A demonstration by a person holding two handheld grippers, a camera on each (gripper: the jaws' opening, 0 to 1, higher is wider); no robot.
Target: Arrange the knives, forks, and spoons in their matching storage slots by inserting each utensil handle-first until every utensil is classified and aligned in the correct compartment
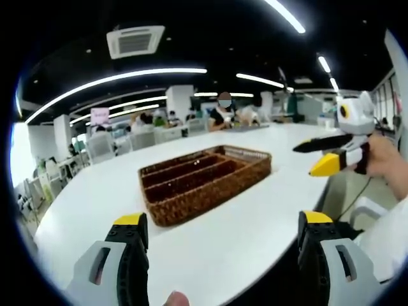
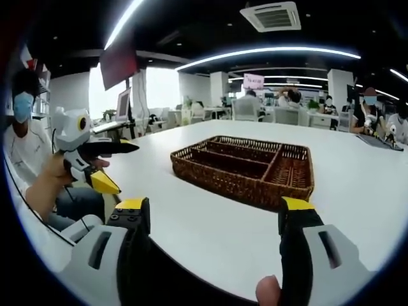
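Wicker tray centred; both grippers (L, R) hover level, fingers wide.

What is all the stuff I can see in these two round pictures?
Wicker tray: one, brown, with long compartments and a cross one, on the table; nothing visible inside.
Table: one, white, large, under the tray.
Ceiling lights: several, white strips, overhead.
Air vent: one, white, in the ceiling.
Office chairs: several, pale, beyond the table.
People: several, seated around the room; one in white close by.
Left gripper: one, grey with yellow tips, jaws apart, above the table's near edge.
Right gripper: one, same colours, jaws apart, facing the tray.
Hand: one, holding the right gripper.
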